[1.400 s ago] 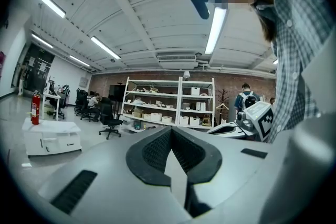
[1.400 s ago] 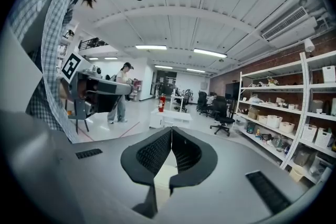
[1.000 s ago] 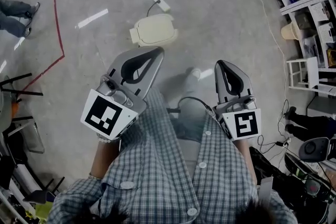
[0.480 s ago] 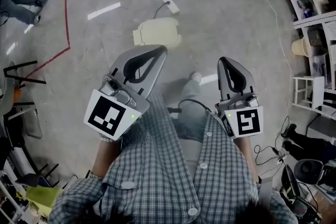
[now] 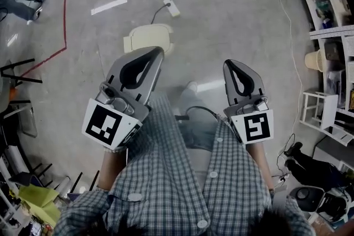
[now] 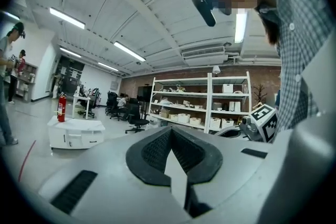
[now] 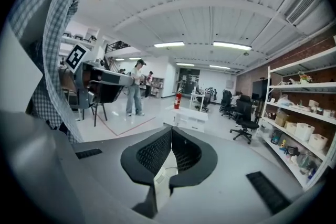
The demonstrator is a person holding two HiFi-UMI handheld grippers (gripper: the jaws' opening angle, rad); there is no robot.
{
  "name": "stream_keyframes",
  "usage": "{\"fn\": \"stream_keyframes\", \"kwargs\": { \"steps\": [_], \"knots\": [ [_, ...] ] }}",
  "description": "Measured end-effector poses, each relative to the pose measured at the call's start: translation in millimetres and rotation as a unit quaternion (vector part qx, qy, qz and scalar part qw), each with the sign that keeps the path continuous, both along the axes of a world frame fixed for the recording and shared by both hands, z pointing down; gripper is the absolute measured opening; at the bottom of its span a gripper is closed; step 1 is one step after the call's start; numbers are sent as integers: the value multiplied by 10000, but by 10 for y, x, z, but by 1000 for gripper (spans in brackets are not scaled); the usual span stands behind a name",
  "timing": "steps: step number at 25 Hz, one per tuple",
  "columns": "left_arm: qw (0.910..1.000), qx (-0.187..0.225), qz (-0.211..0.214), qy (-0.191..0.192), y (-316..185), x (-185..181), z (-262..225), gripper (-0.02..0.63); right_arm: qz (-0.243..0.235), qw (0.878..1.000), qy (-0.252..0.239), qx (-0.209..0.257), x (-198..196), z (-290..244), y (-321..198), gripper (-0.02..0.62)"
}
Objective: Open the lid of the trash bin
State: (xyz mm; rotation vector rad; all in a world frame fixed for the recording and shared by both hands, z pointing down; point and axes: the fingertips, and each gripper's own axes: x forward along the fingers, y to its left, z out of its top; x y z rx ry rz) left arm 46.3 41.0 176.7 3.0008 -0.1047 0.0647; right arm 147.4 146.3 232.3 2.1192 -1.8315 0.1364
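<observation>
The person's checked shirt is filling the foreground. The left gripper and right gripper are pointing forward, each with jaws pressed together on nothing. Beyond, the cream trash bin is sitting on the floor, its near edge hiding behind the left gripper.

Checked shirt; grey left tongs and right tongs, square-marked.

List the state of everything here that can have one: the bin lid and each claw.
Trash bin lid: down, closed, untouched.
Left claw: shut, nothing between its tips.
Right claw: shut, nothing between its tips.
</observation>
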Motion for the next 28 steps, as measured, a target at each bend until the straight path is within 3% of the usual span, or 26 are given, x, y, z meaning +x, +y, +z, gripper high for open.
{"fn": "stream_keyframes", "kwargs": {
  "steps": [4, 11, 17, 28],
  "knots": [
    [9988, -128, -413, -249, -3, 193, 95, -2, -674, 9973, 171, -239, 182, 114, -18, 20],
    [9936, -273, -949, -543, -22, 393, 269, -2, -1240, 9911, -169, -459, 383, 408, -171, 20],
    [9894, -412, -1142, -793, -47, 399, 404, -2, -1471, 9861, -505, -585, 414, 592, -356, 20],
    [9882, -404, -1206, -850, -394, 344, 462, -2, -1802, 9798, -520, -693, 253, 639, -885, 20]
  ]
}}
